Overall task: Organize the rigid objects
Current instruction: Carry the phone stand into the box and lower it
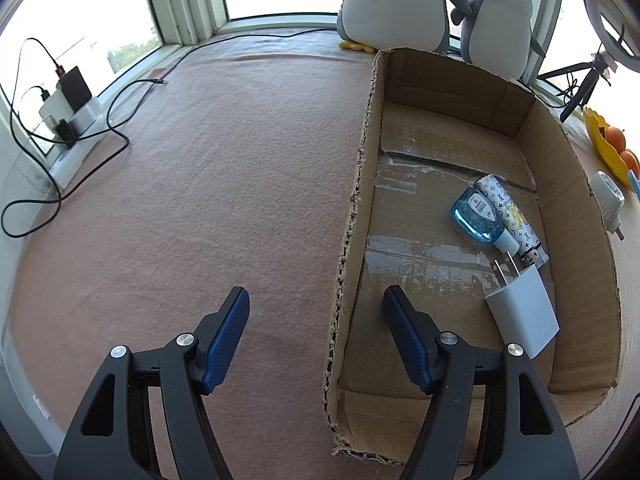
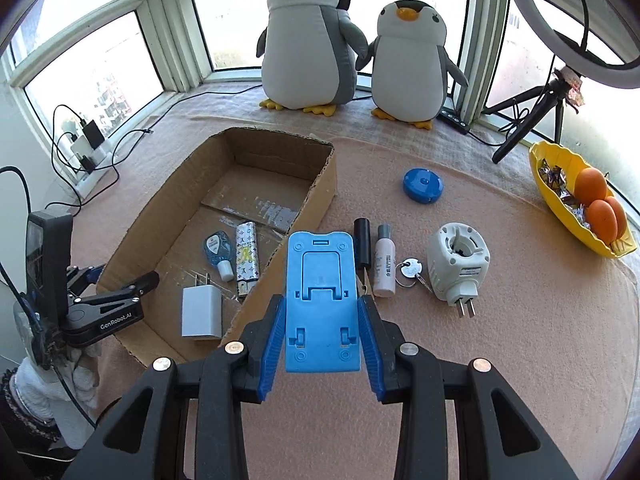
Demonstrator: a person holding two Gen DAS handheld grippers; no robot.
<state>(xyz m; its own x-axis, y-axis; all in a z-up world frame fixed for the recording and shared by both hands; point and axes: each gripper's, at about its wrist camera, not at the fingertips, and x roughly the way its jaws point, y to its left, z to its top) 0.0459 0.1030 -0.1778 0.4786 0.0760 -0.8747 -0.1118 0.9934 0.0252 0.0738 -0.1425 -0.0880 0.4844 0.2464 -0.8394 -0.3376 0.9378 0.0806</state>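
My right gripper [image 2: 320,316] is shut on a blue plastic phone stand [image 2: 320,300], held above the pink cloth just right of the cardboard box [image 2: 320,184]. The box holds a white charger [image 2: 201,312], a small blue bottle [image 2: 218,249] and a patterned lighter [image 2: 247,258]. My left gripper [image 1: 316,304] is open and empty, straddling the box's left wall [image 1: 352,216]; it also shows in the right wrist view [image 2: 120,280]. Inside the box I see the charger [image 1: 524,312], bottle [image 1: 476,216] and lighter [image 1: 512,212].
On the cloth right of the box lie a black tube [image 2: 363,246], a white bottle [image 2: 385,264], a key ring [image 2: 411,270], a white plug-in device [image 2: 458,268] and a blue round case [image 2: 423,185]. A yellow fruit bowl [image 2: 560,216], tripod [image 2: 532,116], penguins [image 2: 308,40] and power strip [image 2: 86,148] stand around.
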